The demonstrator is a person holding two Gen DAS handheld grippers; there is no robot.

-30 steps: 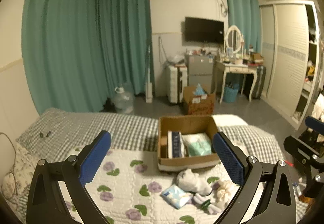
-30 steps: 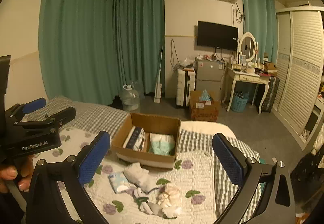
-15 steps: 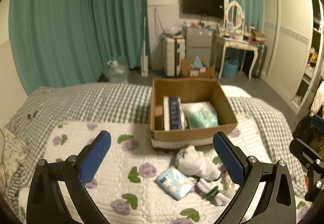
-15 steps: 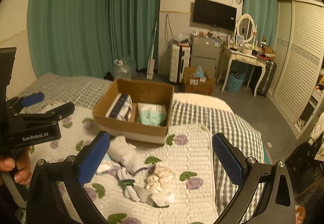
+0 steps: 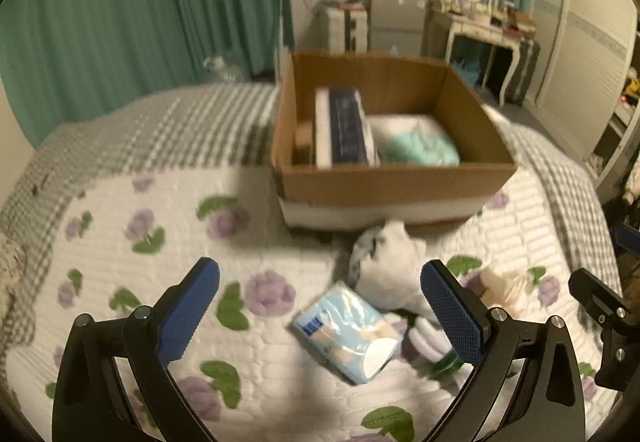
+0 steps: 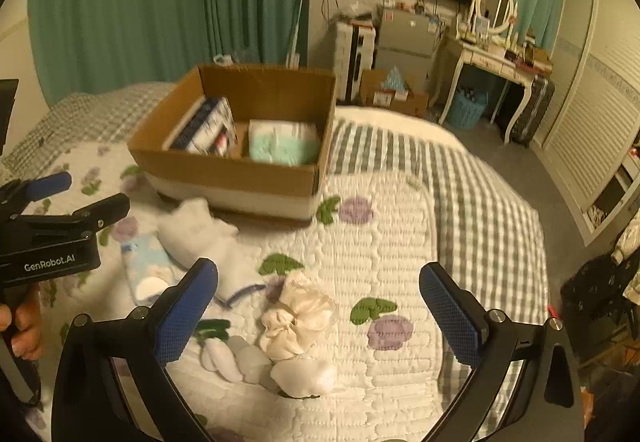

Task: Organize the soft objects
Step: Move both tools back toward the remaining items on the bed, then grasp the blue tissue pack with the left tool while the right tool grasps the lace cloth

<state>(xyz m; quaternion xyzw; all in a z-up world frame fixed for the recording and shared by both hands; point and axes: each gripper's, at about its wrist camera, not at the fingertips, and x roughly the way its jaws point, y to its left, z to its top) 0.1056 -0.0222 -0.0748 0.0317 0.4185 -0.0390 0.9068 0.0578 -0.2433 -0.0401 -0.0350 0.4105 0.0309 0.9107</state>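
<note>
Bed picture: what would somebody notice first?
Probably the brown cardboard box on the flowery quilt, with packs already inside. Right in front of it lies a heap of soft things: a white plush toy and a blue tissue pack. Both grippers hover over them, jaws wide open.

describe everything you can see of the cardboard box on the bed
The cardboard box is brown, open-topped and roughly rectangular, with a pale band along the base of its outer walls. It sits flat on the quilted floral bedspread. Inside, a white and dark blue pack stands on edge at the left, with a white and mint-green soft package lying beside it. A white plush toy lies just in front; actual contact is unclear.
</note>
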